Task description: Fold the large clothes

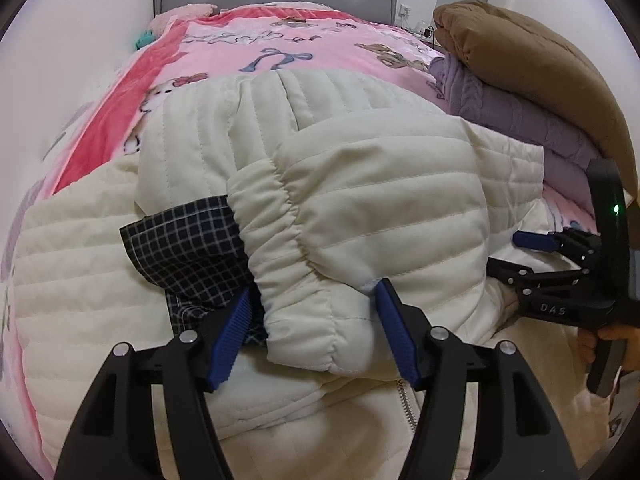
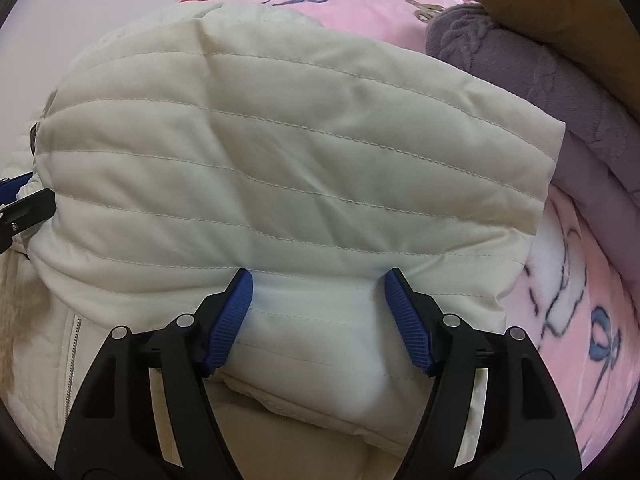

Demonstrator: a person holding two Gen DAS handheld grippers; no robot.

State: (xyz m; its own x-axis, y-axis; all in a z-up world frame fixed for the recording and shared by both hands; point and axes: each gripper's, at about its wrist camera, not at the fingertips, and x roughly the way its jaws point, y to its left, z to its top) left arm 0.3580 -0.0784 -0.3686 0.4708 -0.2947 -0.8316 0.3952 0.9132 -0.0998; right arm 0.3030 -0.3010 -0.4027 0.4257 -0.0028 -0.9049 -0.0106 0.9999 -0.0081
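jacket: cream quilted jacket (image 1: 360, 208) lies on the pink blanket (image 1: 248, 48), filling the centre of both views; both sleeves folded in across the body.
left gripper (image 1: 316, 328): bottom centre of the left view, jaws apart around the elastic cuff (image 1: 288, 264), pads not pressing it. Reads as released.
right gripper (image 2: 318, 320): bottom centre of the right view, jaws spread either side of the folded edge, a bulge of fabric between them but no pinch. Released too.
key relation: the folded bundle lies up-frame of both grippers, long axis running left-right in the frame; the near hem sits under the jaws. Left is nearer the cuff, right nearer the flat sleeve panel.
left view only: plaid lining (image 1: 188, 240) showing at the cuff, zipper (image 1: 408, 404), folded lilac knit (image 1: 516, 112) and tan coat (image 1: 532, 60) stacked at upper right.
right view only: the sleeve panel's square right edge, clear of the lilac knit.
next, my guess: regrip the near hem, fold up-frame.
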